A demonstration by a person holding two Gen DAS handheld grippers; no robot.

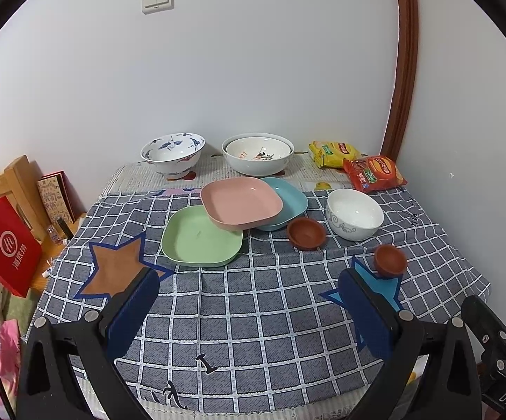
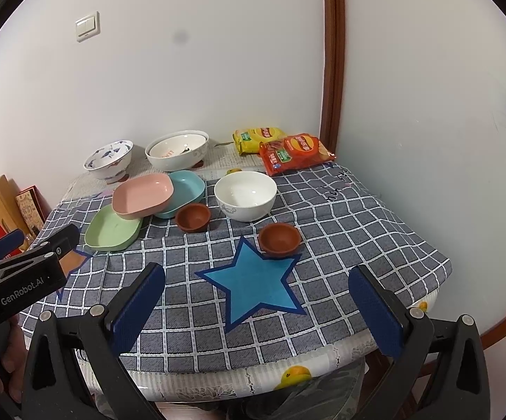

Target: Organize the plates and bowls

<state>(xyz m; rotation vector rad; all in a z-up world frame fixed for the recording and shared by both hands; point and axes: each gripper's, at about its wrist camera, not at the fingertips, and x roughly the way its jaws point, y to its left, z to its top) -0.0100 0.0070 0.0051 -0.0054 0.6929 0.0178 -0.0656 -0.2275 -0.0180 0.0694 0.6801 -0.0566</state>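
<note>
On the checked tablecloth a pink square plate (image 1: 240,203) (image 2: 143,195) leans over a green plate (image 1: 202,238) (image 2: 113,231) and a blue plate (image 1: 289,201) (image 2: 187,187). Two small brown bowls (image 1: 305,232) (image 1: 390,259) (image 2: 192,217) (image 2: 280,238) and a white bowl (image 1: 354,212) (image 2: 245,194) stand to their right. A blue-patterned bowl (image 1: 172,152) (image 2: 109,159) and two nested white bowls (image 1: 257,152) (image 2: 177,150) stand at the back. My left gripper (image 1: 249,294) and right gripper (image 2: 258,287) are open and empty above the table's near edge.
Yellow and red snack bags (image 1: 354,162) (image 2: 280,148) lie at the back right corner. Walls close the back and right. A red bag (image 1: 6,245) and a wooden rack (image 1: 22,182) stand left of the table. The left gripper's body (image 2: 25,269) shows at the right view's left.
</note>
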